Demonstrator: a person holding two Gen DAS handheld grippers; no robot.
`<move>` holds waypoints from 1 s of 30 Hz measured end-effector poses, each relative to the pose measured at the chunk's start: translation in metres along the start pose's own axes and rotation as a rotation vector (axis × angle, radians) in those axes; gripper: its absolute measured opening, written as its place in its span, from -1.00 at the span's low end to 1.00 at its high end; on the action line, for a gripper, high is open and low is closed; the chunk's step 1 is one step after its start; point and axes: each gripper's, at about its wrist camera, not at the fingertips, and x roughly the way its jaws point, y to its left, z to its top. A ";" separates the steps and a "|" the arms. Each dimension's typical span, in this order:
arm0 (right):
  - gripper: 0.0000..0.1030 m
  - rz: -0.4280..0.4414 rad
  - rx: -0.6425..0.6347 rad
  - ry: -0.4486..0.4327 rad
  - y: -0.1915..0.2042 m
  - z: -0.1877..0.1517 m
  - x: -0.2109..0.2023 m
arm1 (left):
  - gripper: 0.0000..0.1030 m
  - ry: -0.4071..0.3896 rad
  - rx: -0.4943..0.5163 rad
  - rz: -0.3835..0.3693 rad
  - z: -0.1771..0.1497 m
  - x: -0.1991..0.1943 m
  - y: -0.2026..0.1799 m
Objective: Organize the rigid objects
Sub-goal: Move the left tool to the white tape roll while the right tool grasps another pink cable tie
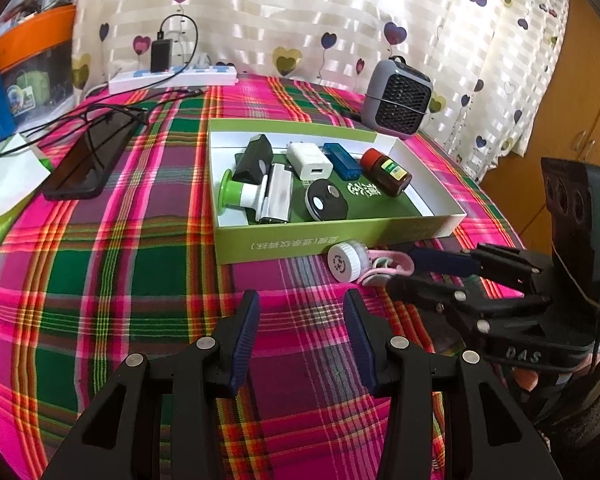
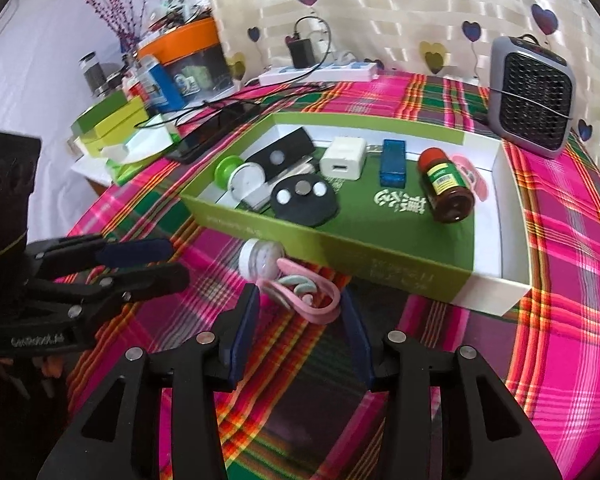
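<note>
A green and white box [image 1: 340, 240] [image 2: 380, 264] holds a brown jar [image 1: 386, 173] [image 2: 446, 187], a blue stick [image 1: 342, 160] [image 2: 393, 162], a white charger [image 1: 310, 161] [image 2: 343, 159], a black round remote [image 1: 326, 200] [image 2: 304, 200], a black case [image 1: 254, 159] and a green-capped item [image 1: 238, 194]. A white round case [image 1: 347, 261] [image 2: 259, 259] and a pink clip [image 1: 388, 266] [image 2: 308, 298] lie on the cloth by the box's front wall. My right gripper [image 2: 298, 300] [image 1: 408, 272] is open around the pink clip. My left gripper [image 1: 300, 300] [image 2: 176, 260] is open and empty.
A grey fan heater [image 1: 398, 98] [image 2: 534, 98] stands behind the box. A black phone [image 1: 88, 156], cables, a white power strip [image 1: 172, 76] [image 2: 320, 72] and green boxes [image 2: 112, 120] lie at the left. A curtain hangs behind the plaid table [image 1: 140, 280].
</note>
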 end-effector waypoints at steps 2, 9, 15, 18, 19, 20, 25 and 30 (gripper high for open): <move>-0.15 0.013 -0.025 0.014 0.005 -0.003 -0.001 | -0.18 -0.001 -0.004 0.000 0.001 0.000 0.001; -0.15 -0.004 -0.140 0.043 0.025 -0.012 0.000 | -0.18 -0.001 -0.011 -0.003 0.000 0.000 0.003; -0.15 -0.053 -0.135 0.061 0.020 -0.004 0.013 | -0.18 0.003 -0.007 -0.006 0.000 0.000 0.003; -0.15 -0.053 -0.133 0.058 0.020 0.000 0.016 | -0.18 0.007 -0.006 -0.010 0.000 0.000 0.002; -0.15 -0.054 -0.129 0.058 0.020 0.001 0.017 | -0.18 0.008 -0.005 -0.011 0.000 0.000 0.002; -0.15 -0.056 -0.123 0.057 0.020 0.002 0.017 | -0.18 0.009 -0.003 -0.011 0.000 0.001 0.001; -0.15 -0.066 -0.124 0.060 0.022 0.003 0.019 | -0.18 0.010 0.000 -0.010 0.001 0.001 0.000; -0.22 -0.075 -0.146 0.059 0.026 0.002 0.019 | -0.18 0.011 0.001 -0.009 0.002 0.002 -0.001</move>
